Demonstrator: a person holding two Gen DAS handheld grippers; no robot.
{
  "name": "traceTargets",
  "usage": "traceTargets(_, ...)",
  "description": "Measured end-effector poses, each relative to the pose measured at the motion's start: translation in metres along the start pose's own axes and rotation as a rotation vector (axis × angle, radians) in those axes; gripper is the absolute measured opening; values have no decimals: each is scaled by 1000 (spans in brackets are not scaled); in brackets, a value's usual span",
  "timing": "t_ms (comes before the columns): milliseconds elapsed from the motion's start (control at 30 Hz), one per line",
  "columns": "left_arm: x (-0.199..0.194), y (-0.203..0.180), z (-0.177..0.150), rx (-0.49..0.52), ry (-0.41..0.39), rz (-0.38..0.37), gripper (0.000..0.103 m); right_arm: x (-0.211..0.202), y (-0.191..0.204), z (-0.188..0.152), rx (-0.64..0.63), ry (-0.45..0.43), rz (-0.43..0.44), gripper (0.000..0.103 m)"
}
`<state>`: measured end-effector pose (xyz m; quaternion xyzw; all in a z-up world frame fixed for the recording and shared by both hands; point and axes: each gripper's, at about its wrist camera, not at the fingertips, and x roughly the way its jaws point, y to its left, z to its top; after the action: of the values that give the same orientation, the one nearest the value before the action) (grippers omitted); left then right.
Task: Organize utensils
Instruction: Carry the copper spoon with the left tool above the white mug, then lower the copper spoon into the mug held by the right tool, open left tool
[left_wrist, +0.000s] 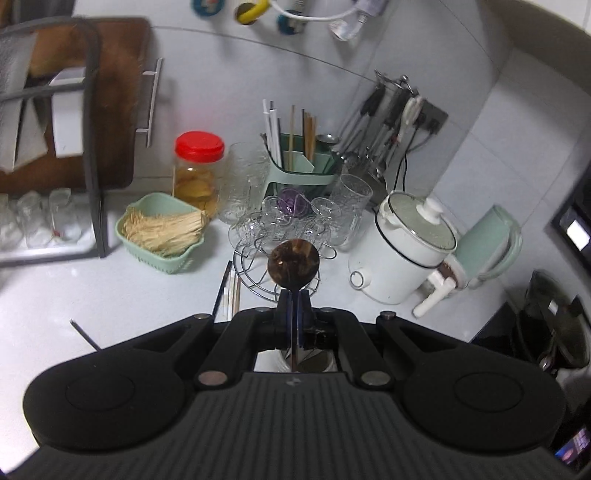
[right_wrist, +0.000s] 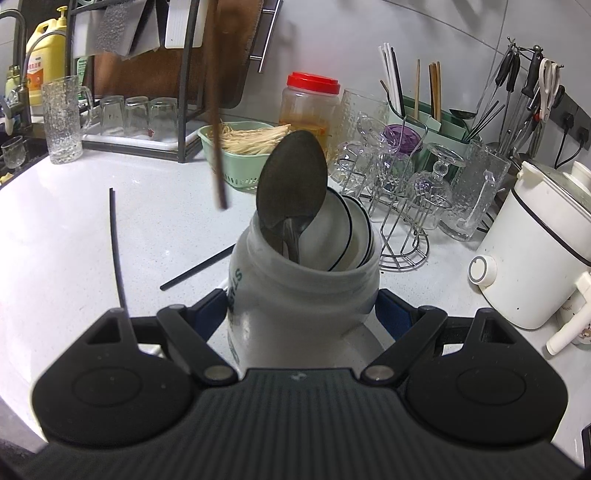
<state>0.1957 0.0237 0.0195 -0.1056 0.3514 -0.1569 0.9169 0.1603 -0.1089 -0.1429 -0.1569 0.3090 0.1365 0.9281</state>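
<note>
- Left tongs (left_wrist: 294, 302): clamped tight on the thin handle of a dark brown wooden spoon w/ round bowl (left_wrist: 293, 266). Bowl sits just beyond the tips, centre of frame; long axis runs straight along the tongs.
- In right wrist view the same spoon's handle (right_wrist: 218, 147) hangs as a blurred brown stick, upper left of centre, above and left of the mug's mouth.
- Right tongs (right_wrist: 301, 314): gripping a white ceramic mug w/ green lettering (right_wrist: 295, 302), lower centre, on the white desk (right_wrist: 55, 229).
- Mug already holds a large dark metal spoon (right_wrist: 291, 188) and white black-rimmed ceramic spoons (right_wrist: 351, 232).
- Key relation (est.): left tongs carry the utensil; if the mug is its holder, its mouth lies below and right of the handle tip.
- Obstacles: upright spoons crowd the mouth; wire glass rack (right_wrist: 402, 221) just behind; loose black chopsticks (right_wrist: 116, 236) at left.
</note>
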Motion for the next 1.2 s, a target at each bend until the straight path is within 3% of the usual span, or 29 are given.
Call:
traceTargets(467,36,-28,4,98,27,-56,3,0,1,0,-12,-4,3,89)
traceTargets(833,81,-38,-12,176,219,-66,3,0,0,-1,-15,-13,10,89)
traceTargets(1033,97,-33,-24,154,318,-63,3,0,0,-1,-17,-11,11,89)
traceTargets(1200,96,-33,-25,158,323,-62,3,0,0,-1,-16,-11,11,89)
